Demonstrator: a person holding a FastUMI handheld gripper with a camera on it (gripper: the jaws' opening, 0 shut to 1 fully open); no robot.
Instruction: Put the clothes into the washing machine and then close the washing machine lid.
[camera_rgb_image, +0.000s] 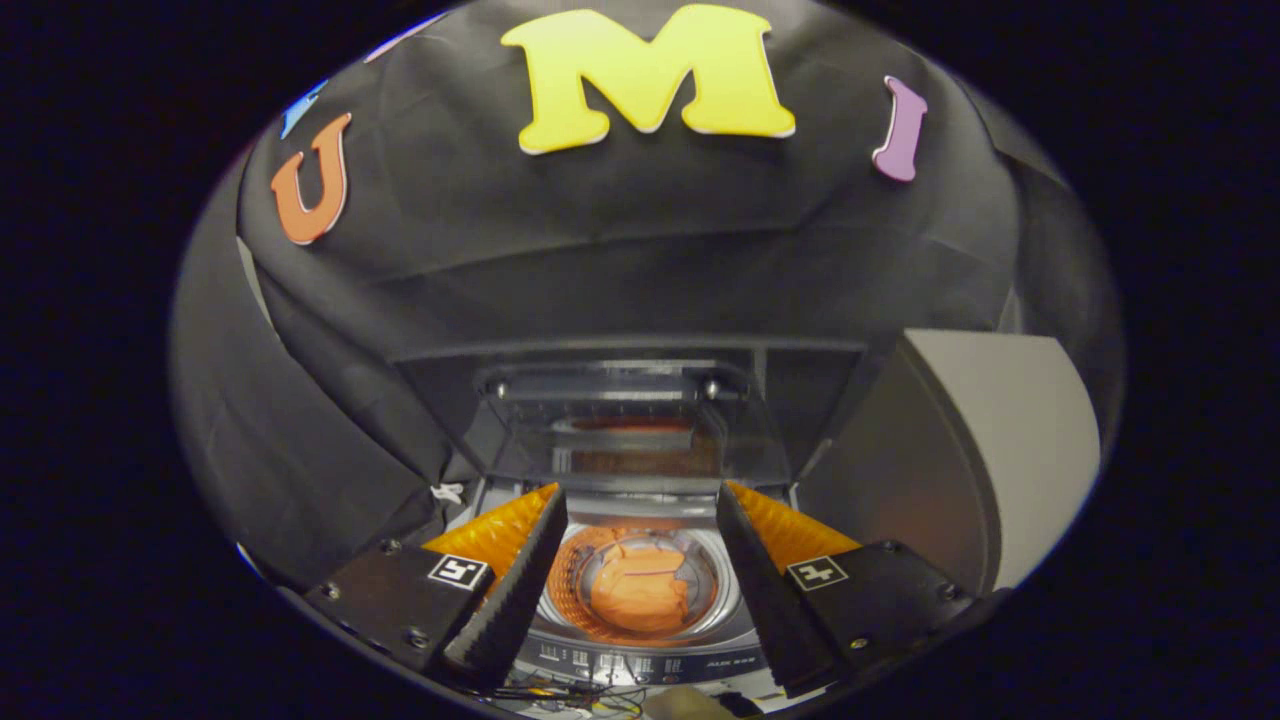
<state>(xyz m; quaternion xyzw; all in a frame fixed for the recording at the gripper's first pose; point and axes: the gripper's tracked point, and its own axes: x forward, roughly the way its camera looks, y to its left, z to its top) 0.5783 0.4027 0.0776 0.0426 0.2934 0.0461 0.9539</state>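
A small top-loading washing machine (640, 655) stands below and just ahead of my gripper (640, 495). Its drum is open, and an orange cloth (640, 590) lies inside at the bottom. The transparent lid (625, 420) stands raised upright behind the drum, beyond the fingertips. My gripper is open, its two fingers spread wide with nothing between them, and the drum shows in the gap.
A grey box-like panel (960, 450) rises to the right of the machine, close to the right finger. Black cloth walls close in behind and to the left. Some cables (570, 695) lie in front of the machine's control panel.
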